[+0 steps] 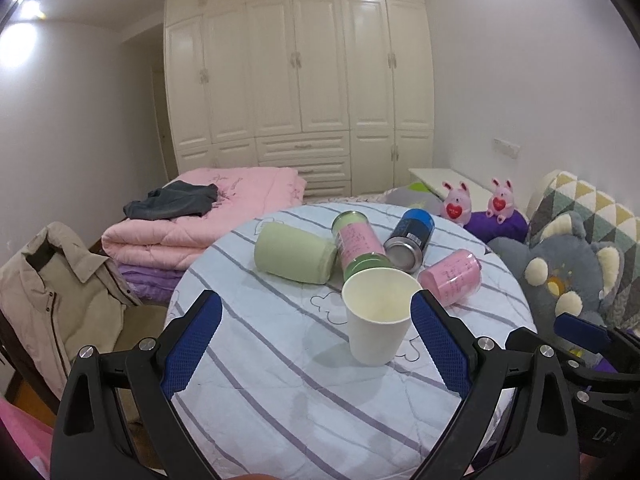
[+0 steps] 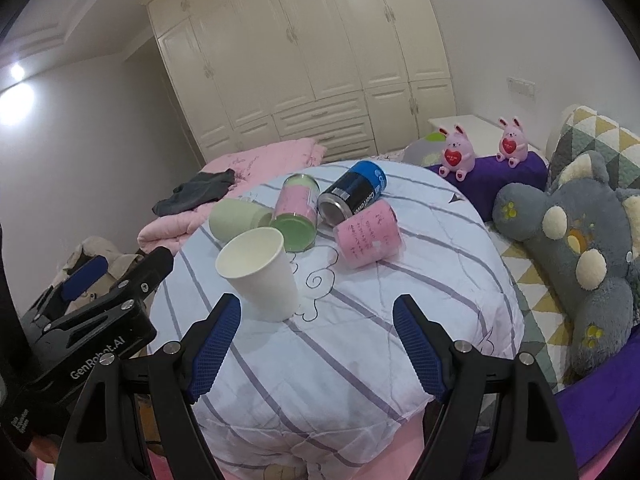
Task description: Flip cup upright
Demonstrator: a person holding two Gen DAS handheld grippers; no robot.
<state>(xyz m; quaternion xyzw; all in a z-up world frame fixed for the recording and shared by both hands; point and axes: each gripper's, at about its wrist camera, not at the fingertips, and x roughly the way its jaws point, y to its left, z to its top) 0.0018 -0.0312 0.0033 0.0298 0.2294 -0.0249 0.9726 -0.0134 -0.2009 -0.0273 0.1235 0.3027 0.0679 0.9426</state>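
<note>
1. Left gripper (image 1: pixel 316 336): fingers (image 1: pixel 192 344) stood wide apart, holding nothing; the right finger pad sat just beside the cup's rim, contact unclear. Right gripper (image 2: pixel 316 344): fingers (image 2: pixel 216 344) also spread, empty, cup just ahead-left.
2. White paper cup (image 1: pixel 378 316) stood on the striped bench (image 1: pixel 280 380), mouth up, long axis approx vertical (looked already righted).
3. Probably light, thin-walled, crushable; judged best hold: mid-wall, w/ a gentle squeeze.
4. Behind it lay toppled cans: green/pink can (image 1: pixel 358 242), blue can (image 1: pixel 410 236), pink can (image 1: pixel 450 276).
</note>
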